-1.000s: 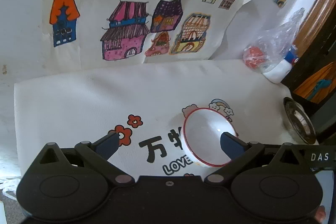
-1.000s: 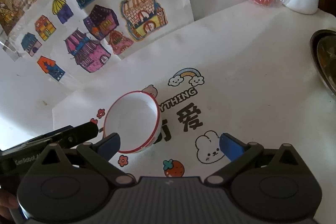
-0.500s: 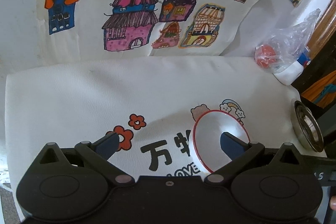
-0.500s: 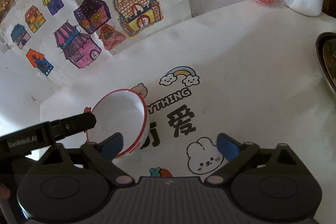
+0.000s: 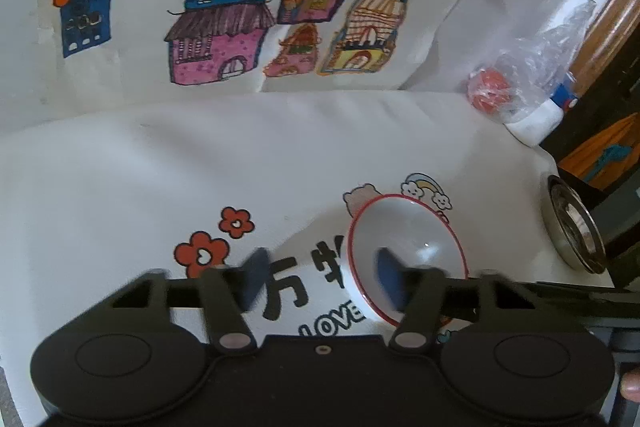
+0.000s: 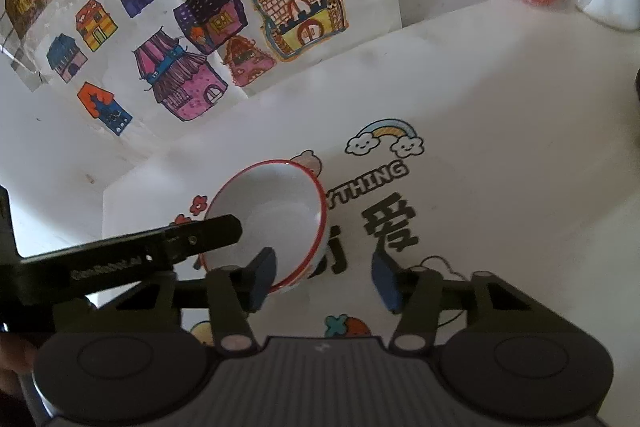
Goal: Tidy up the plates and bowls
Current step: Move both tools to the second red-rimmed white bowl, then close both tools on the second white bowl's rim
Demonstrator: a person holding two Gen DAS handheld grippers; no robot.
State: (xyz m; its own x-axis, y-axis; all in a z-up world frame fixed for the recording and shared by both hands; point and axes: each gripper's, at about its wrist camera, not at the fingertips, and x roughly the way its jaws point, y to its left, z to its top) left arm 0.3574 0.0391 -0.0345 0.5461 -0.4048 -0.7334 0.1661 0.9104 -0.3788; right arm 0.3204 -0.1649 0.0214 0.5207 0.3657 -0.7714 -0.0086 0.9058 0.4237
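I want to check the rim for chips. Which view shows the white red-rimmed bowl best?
The right wrist view: the white red-rimmed bowl shows most of its rim and inside, though both hand-held grippers cover its near edge. In the left wrist view a fingertip hides part of it.

Left gripper [image 5: 320, 281] low at 6 o'clock, jaws partly parted – right gripper [image 6: 322, 277] likewise, fingers apart, gripping nothing.

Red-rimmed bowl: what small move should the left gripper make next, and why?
Probably close the left gripper on the wall of the red-rimmed bowl. Its fingers straddle that wall, one inside and one outside, with a gap left on the outer side.
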